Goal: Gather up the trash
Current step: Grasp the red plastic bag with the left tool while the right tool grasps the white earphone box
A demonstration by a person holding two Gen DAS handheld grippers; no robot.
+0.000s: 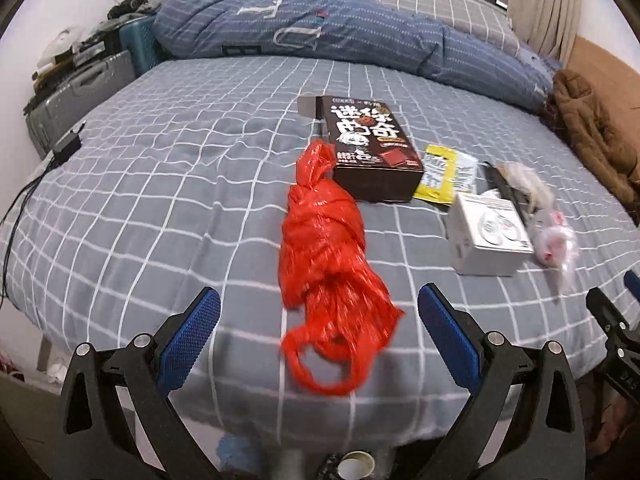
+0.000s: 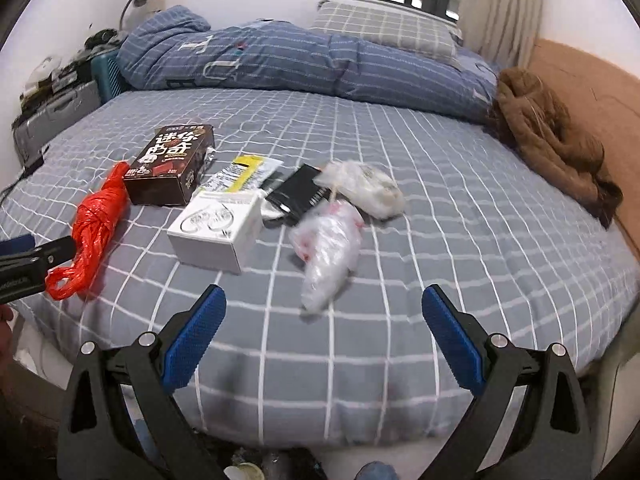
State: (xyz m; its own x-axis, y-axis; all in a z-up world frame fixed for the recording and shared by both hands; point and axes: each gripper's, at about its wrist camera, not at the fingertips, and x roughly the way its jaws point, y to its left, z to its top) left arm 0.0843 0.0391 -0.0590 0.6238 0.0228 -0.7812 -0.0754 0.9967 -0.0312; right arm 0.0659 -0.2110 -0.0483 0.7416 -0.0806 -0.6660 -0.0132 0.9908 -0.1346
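In the left wrist view, the left gripper (image 1: 319,322) is hanging over the near edge of the bed (image 1: 160,184) with its blue-padded fingers (image 1: 188,340) spread wide, gripping nothing. The red plastic bag (image 1: 326,264) is lying crumpled on the checked sheet, running lengthwise between those fingers, its looped handles nearest the camera and not touching either pad. Its far tip is reaching just beside the dark box (image 1: 370,148), which is lying flat with white lettering on top. To the right of that, a yellow wrapper (image 1: 438,174) is resting next to the box, and a white box (image 1: 488,236) is sitting nearer the edge. A clear plastic bag (image 1: 554,236) with red marks is lying blurred against the white box's right side. A rolled blue quilt (image 1: 340,36) is stretching across the far side of the bed, and a brown garment (image 1: 592,136) is piled at the right.

In the right wrist view, the right gripper (image 2: 324,330) is also standing wide apart and empty over the sheet (image 2: 460,208). The clear plastic bag (image 2: 328,248) is lying ahead of it, between the line of its fingers but apart from them. A second pale bag (image 2: 362,188) is sitting just behind, touching a black packet (image 2: 298,194). The white box (image 2: 216,230), yellow wrapper (image 2: 244,176), dark box (image 2: 170,172) and red plastic bag (image 2: 94,228) are lined up to the left, where part of the left gripper (image 2: 36,262) is showing beside the red bag.
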